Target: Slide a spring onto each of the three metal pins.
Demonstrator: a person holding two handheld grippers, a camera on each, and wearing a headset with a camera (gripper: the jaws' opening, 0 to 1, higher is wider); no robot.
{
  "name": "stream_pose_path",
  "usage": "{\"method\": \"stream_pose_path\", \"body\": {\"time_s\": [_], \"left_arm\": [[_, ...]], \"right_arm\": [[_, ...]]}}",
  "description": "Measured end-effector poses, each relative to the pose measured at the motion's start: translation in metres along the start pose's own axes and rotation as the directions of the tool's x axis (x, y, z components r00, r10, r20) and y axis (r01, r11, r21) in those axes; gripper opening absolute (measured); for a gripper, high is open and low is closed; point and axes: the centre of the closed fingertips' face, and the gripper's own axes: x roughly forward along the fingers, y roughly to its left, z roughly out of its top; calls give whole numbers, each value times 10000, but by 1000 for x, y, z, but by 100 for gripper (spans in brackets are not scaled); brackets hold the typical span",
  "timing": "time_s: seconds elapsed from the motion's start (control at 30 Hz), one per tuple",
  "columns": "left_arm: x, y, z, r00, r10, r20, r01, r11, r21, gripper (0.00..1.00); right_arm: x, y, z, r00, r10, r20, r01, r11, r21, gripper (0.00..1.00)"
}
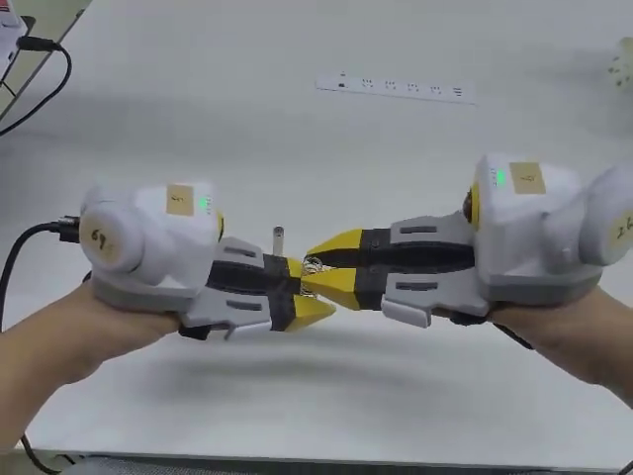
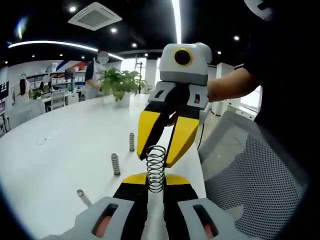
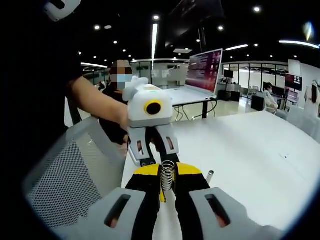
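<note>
A steel spring [image 2: 156,169] stands up from between the jaws of my left gripper [image 2: 155,186], which is shut on its lower end. My right gripper [image 2: 158,154] faces it nose to nose, its yellow jaws spread to either side of the spring's top. In the head view the two grippers meet low over the table with the spring [image 1: 315,265] between their tips. A bare metal pin [image 1: 278,237] stands just behind them, also seen as the pin [image 2: 80,193] and the pin [image 3: 210,175]. Two more pins [image 2: 115,164] [image 2: 132,142] each carry a spring.
A white power strip [image 1: 396,87] lies far back on the white table [image 1: 297,396]. A black cable [image 1: 45,74] trails at the far left. A mesh chair [image 2: 250,170] stands by the table edge, and a potted plant [image 2: 121,84] sits at the far end.
</note>
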Motion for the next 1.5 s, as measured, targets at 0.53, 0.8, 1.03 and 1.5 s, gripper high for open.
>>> {"method": "stream_pose_path", "body": {"time_s": [0.53, 0.8, 1.03, 1.5], "left_arm": [[-1, -4, 8, 9993, -47, 376, 56, 9997, -224, 2], [-4, -3, 16, 9973, -42, 739, 81, 9986, -526, 3], [-6, -3, 15, 9968, 73, 801, -10, 9969, -790, 3], [-7, -2, 8, 9983, 341, 468, -315, 9979, -558, 14]], "right_arm": [[-6, -1, 7, 9908, -243, 1331, 184, 9988, 458, 8], [-9, -2, 14, 9879, -149, 1546, 126, 9998, 155, 7], [-7, -1, 15, 9876, -61, 1566, 48, 10000, 87, 7], [-7, -5, 22, 9863, -179, 1638, 170, 9998, 72, 7]]}}
